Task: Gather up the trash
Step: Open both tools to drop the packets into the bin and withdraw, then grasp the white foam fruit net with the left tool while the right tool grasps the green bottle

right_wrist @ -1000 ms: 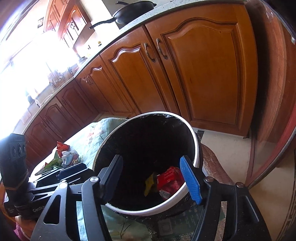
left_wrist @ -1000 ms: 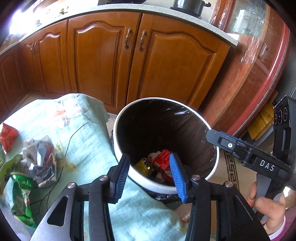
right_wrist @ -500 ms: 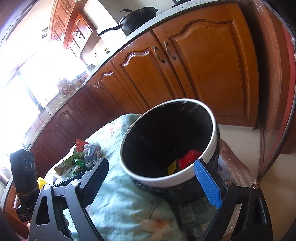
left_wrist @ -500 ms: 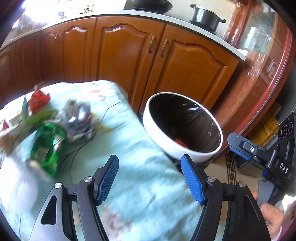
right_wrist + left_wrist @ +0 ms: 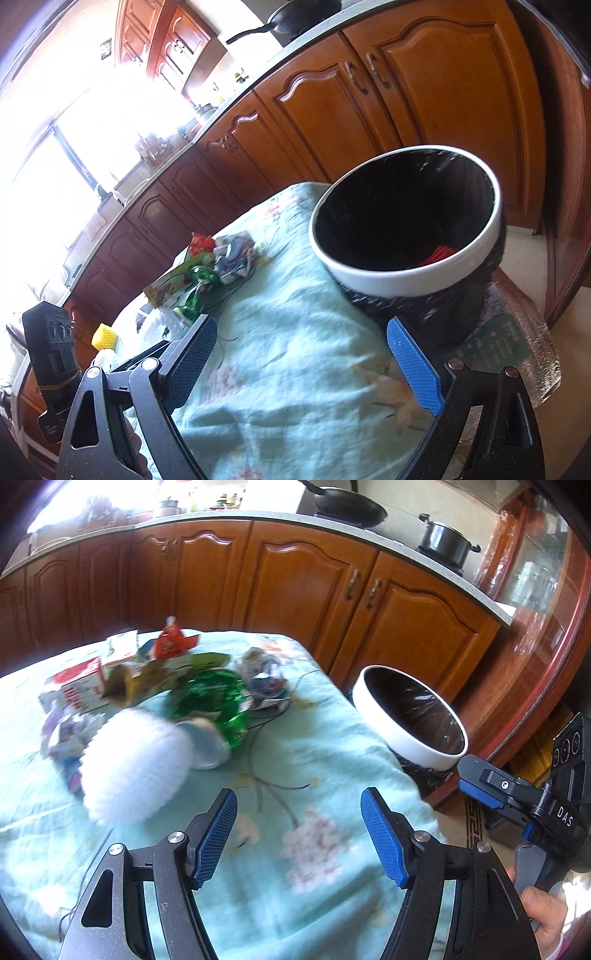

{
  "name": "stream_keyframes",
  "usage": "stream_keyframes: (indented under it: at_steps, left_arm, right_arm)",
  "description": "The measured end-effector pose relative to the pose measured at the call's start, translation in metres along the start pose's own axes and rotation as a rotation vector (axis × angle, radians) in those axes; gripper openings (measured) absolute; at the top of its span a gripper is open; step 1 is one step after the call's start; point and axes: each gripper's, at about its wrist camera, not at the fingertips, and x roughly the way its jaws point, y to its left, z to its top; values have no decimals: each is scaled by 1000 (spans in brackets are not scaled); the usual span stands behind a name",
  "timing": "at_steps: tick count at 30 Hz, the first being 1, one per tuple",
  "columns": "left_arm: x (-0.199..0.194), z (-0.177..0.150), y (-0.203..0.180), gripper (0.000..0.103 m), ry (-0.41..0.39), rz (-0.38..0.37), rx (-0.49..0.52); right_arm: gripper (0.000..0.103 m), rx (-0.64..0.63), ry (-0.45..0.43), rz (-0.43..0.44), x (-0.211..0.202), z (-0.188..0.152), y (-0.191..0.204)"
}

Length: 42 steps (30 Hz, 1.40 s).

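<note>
Left wrist: jaws gape wide, empty, above floral tablecloth [image 5: 295, 746].

White fluffy item [image 5: 135, 762] motion-blurred, unidentifiable; bin [image 5: 406, 236] contents mostly hidden.

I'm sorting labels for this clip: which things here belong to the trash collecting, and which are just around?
Part of the job:
trash bin
green foil wrapper
red wrapper
crumpled paper
white fluffy wad

Just around:
floral tablecloth
frying pan
black pot
cabinets

Trash pile [image 5: 155, 686] on floral tablecloth [image 5: 295, 760]
</note>
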Motion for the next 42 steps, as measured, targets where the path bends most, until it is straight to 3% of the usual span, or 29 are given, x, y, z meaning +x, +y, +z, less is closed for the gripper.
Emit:
stream_keyframes:
  at_steps: [17, 28, 33, 39, 41, 42]
  left_arm:
    - [-54, -26, 58, 69, -38, 119, -121]
    - [-54, -16, 79, 68, -55, 181, -154]
    - [-47, -11, 79, 66, -54, 175, -139]
    - [-31, -8, 81, 50, -31, 157, -105]
    - [-24, -7, 84, 31, -16, 141, -106]
    - [-21, -6, 85, 27, -12, 134, -106]
  right_arm:
    - [96, -82, 82, 73, 37, -18, 59]
    - [95, -138, 106, 112, 71, -6, 94]
    - [83, -106, 136, 131, 93, 3, 95]
    - [66, -49, 184, 155, 127, 12, 94]
    - [62, -37, 196, 162, 138, 14, 96]
    - [55, -33, 202, 165, 143, 15, 96]
